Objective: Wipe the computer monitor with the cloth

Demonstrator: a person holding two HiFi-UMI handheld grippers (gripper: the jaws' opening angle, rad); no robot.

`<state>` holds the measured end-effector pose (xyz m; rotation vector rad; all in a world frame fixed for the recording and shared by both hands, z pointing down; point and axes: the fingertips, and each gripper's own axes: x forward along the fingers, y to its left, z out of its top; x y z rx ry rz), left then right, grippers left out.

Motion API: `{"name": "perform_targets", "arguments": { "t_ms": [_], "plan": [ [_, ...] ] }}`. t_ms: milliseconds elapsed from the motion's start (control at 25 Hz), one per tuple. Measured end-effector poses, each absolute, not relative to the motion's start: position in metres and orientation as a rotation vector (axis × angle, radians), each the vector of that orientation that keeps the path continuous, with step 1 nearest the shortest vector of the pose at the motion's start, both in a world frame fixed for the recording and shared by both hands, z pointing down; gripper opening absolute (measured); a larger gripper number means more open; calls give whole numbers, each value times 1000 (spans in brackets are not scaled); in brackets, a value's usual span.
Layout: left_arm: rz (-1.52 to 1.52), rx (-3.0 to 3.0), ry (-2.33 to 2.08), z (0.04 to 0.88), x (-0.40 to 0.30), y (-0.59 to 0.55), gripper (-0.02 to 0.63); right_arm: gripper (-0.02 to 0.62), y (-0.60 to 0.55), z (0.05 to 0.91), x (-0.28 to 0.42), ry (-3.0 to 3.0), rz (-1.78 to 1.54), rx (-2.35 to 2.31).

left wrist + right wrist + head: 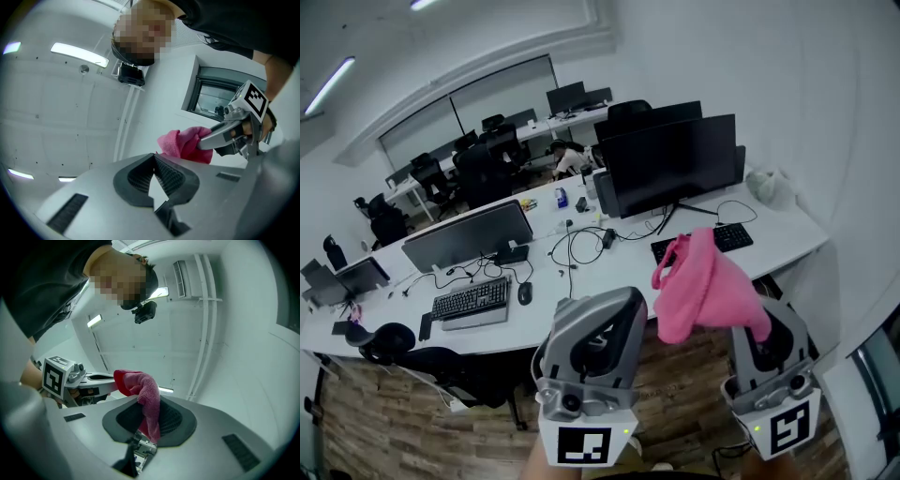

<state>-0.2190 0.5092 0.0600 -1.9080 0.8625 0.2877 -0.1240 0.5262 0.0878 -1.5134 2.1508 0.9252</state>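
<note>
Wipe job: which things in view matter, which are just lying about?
Job: pink cloth in right hand-held gripper; large monitor ahead, likely the target.
Lying about: grey keyboard, mouse, cables, office chair, second monitor.

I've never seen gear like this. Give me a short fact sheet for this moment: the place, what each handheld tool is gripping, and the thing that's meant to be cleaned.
Place: office with a long white desk
Left gripper: jaws together, nothing between them
Right gripper: clamped on the pink cloth, which drapes over its tip
Monitor: dark screen, standing on the desk behind a black keyboard
Contact: the cloth is held up in the air, apart from the monitor
Progress: wiping not yet begun
</note>
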Motion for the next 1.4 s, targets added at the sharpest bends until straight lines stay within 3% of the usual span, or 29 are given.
{"name": "perform_targets", "arguments": {
  "t_ms": [400,1400],
  "plan": [
    [301,-1919,849,72,-214,448,8,67,464,101,-122,2165,939,-1518],
    [360,-1964,811,59,-218,151,8,67,185,93,-132,2144,941,-1634]
  ]
}}
